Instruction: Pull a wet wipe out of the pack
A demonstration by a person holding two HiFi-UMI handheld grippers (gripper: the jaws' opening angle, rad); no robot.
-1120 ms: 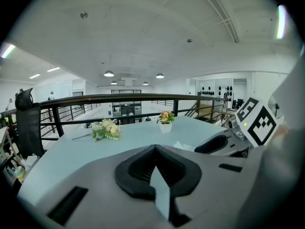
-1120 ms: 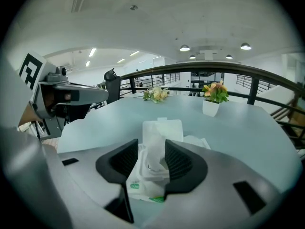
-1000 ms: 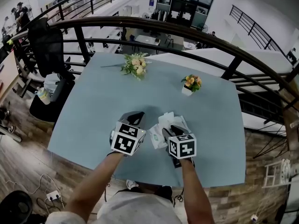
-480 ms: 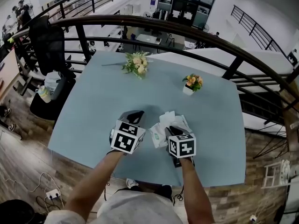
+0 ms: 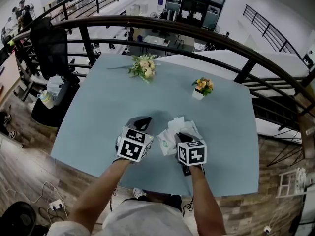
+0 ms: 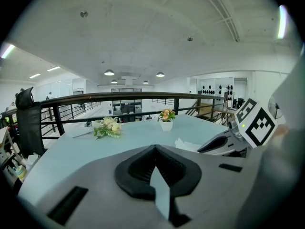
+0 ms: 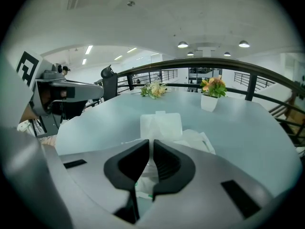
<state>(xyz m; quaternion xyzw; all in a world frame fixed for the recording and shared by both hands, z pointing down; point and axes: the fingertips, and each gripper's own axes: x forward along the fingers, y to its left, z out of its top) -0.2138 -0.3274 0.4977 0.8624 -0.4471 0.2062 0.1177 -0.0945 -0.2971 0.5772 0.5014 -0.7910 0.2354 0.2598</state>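
The wet wipe pack (image 5: pixel 178 131) lies on the light blue table (image 5: pixel 98 117) near its front edge, its white flip lid (image 7: pixel 161 125) standing open. A white wipe (image 7: pixel 148 162) sticks up from the opening. My right gripper (image 5: pixel 178 135) (image 7: pixel 151 146) hangs over the pack, and its jaws are closing with that wipe pinched between the pads. Just left of the pack, my left gripper (image 5: pixel 144 120) (image 6: pixel 155 149) rests shut and empty. Past its right side, the left gripper view shows a bit of the wipe (image 6: pixel 187 145).
A loose bunch of pale flowers (image 5: pixel 142 67) lies at the table's far side. A small white pot with orange flowers (image 5: pixel 201 89) stands to the far right. A dark curved railing (image 5: pixel 197 33) runs behind the table, and a black chair (image 5: pixel 49 48) stands at the left.
The right gripper's jaws have narrowed onto the wipe. Neither hand has moved, and the pack has stayed where it was.
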